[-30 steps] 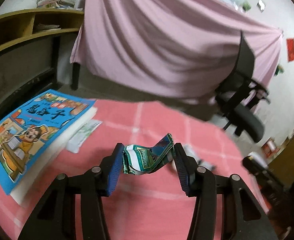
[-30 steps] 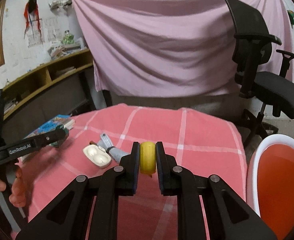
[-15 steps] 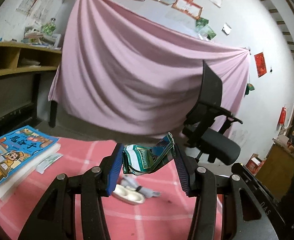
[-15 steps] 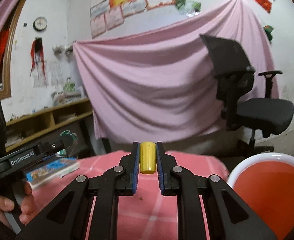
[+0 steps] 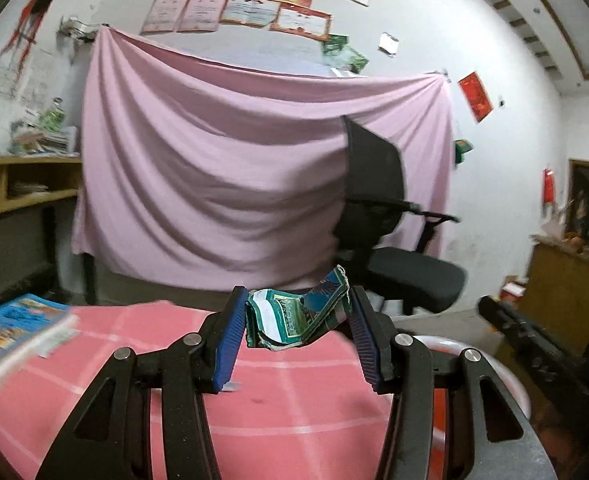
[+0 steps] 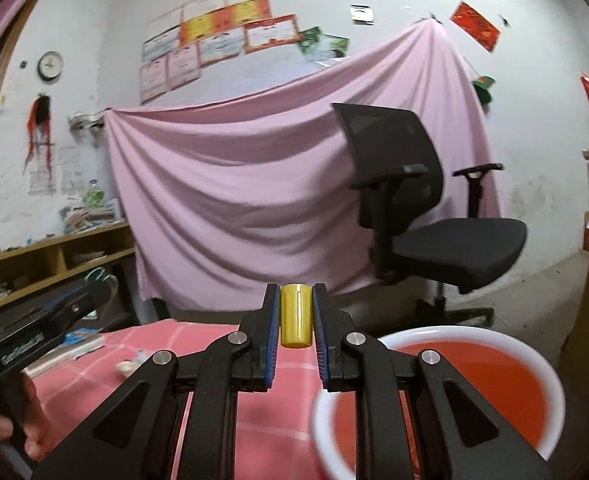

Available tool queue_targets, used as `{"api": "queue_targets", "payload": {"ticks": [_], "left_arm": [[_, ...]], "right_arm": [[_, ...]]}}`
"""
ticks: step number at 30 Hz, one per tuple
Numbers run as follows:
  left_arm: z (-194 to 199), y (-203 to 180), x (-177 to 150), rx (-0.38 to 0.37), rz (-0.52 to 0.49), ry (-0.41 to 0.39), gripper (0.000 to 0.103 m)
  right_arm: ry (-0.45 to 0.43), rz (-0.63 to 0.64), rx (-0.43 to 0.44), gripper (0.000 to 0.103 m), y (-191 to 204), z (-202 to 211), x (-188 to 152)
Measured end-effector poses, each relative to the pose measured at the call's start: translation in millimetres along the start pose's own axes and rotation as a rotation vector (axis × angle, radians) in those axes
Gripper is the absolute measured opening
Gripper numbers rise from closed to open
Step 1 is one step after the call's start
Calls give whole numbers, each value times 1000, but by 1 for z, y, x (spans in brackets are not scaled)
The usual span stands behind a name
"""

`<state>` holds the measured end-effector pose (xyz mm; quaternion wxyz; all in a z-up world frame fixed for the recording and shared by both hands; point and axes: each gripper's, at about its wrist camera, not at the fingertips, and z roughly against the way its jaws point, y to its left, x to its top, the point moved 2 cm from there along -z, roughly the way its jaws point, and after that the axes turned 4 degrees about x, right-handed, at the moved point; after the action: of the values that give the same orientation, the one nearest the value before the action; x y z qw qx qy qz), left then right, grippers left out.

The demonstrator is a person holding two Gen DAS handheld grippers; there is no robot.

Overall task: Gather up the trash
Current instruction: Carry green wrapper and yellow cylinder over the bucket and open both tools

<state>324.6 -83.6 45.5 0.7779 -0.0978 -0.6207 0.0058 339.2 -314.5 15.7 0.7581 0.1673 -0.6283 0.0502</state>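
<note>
Both claws now ride higher and level; a second ago they looked down at the desk [image 5: 286,412], now mostly at the pink drape [image 5: 230,176] and chair [image 6: 410,200]. Items lifted clear of the cloth.

Left claw [image 5: 298,320]: part closed, pads pinching a crumpled green wrapper [image 5: 294,320] from both sides. Grip unchanged over the last second. Wrapper held in the air above the desk.

Right claw [image 6: 296,318]: nearly closed, clamped on a small yellow cap [image 6: 295,316], upright between the pads. Also held in the air, no slip seen.

Bin [image 6: 474,384]: white rim, red inside, low right in the right view, just beside the desk edge. Now larger and closer under the right claw than before. A sliver of it shows behind the left claw too.

Book [image 5: 14,336] on the desk's left edge, blurred. Some small bits on the cloth [image 6: 128,366], too blurred to name.

Judgement: carry phase, both loads heading to the bin. Right claw looks nearest to release.
</note>
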Motion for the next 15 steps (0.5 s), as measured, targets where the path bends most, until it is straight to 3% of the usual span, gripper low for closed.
{"api": "queue_targets", "payload": {"ticks": [6, 11, 15], "left_arm": [[-15, -51, 5, -82, -41, 33, 46], [-50, -101, -7, -196, -102, 192, 46], [-78, -132, -21, -237, -126, 300, 46]], "right_arm": [[10, -113, -54, 14, -44, 11, -1], [75, -161, -103, 14, -74, 13, -6], [134, -170, -134, 14, -91, 13, -13]]}}
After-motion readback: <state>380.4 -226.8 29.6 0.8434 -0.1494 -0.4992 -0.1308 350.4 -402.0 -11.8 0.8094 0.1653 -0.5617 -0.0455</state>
